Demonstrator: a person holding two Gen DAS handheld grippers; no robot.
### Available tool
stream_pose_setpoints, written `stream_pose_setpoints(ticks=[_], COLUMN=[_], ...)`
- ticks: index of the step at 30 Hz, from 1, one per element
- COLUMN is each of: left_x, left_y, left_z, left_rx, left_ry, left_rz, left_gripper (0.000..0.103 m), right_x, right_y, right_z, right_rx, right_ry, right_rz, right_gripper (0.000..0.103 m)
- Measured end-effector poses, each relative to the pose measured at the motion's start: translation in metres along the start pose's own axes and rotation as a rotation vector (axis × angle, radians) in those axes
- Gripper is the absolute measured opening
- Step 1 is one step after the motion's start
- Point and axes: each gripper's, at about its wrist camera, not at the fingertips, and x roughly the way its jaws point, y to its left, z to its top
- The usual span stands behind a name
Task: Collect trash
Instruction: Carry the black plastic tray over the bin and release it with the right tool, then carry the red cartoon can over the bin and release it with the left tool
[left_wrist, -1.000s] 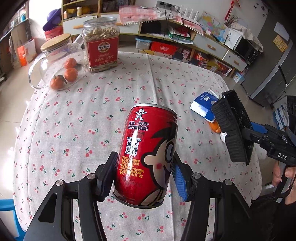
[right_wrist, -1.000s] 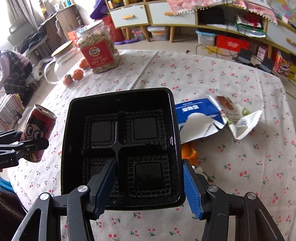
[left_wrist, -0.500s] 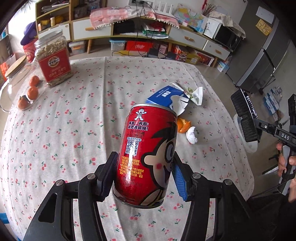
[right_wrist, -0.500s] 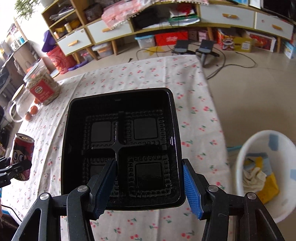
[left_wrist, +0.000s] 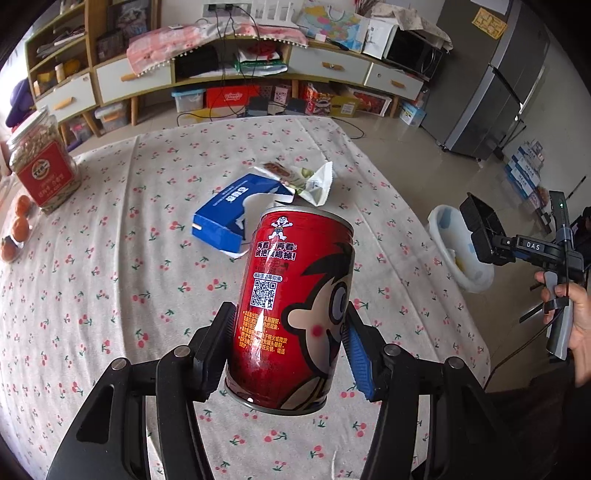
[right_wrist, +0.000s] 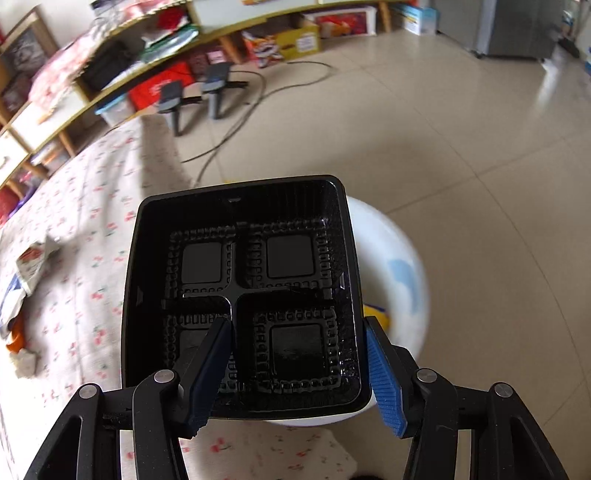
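Left gripper (left_wrist: 290, 338) clamps red can (left_wrist: 291, 310); right gripper (right_wrist: 295, 350), marked "DAS", clamps black tray (right_wrist: 242, 295).

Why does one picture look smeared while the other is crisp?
Right wrist view: the floor, tablecloth and white bin are streaked with motion blur, while the black tray in the right tongs stays sharp. Left wrist view: crisp throughout, with a glare streak on the red can and fisheye bending at the edges.

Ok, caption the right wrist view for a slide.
Right gripper holds a black plastic tray over the white trash bin beside the table.
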Motion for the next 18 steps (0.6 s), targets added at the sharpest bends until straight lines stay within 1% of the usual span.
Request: stream_pose_setpoints(ticks=[3,5,6,7,9,15,18], left_x=[0.006,0.01,0.012,0.015,0.02,0.045,0.067], left_y=[-0.016,-0.026,-0.032,-0.038,-0.052,-0.115,-0.15], left_z=[0.006,0.011,0.014,0.018,0.025,0.045,0.052], left_rx=[0.023,0.032,0.036,0.04,0.051,0.12,0.159], left_ry=[0.01,0.017,0.019,0.02,0.022,0.054,0.083], left_rz=[-0.011,-0.024,-0.032,-0.041,-0.062,-0.133,-0.163], left_gripper=[0.059,0.059,0.059,0.059,0.059,0.059,0.059], right_x=[0.009,0.016,0.019,0.02,0.02,0.004,-0.008], right_y=[-0.007,-0.008,-0.011,-0.012,-0.018,-0.039,-0.051], right_z=[0.003,0.003,0.003,0.003,0.0,-0.005,-0.01], right_rx=[0.012,0.012,0.015,0.018,0.018,0.049,0.043], right_ry=[-0.005,0.01,0.021,0.028,0.035,0.041,0.034], right_rz=[-0.014,-0.007,0.003,0.008,0.009,-0.007,-0.047], right_gripper=[0.064,0.065,0.066,0.071,0.074,0.074,0.074])
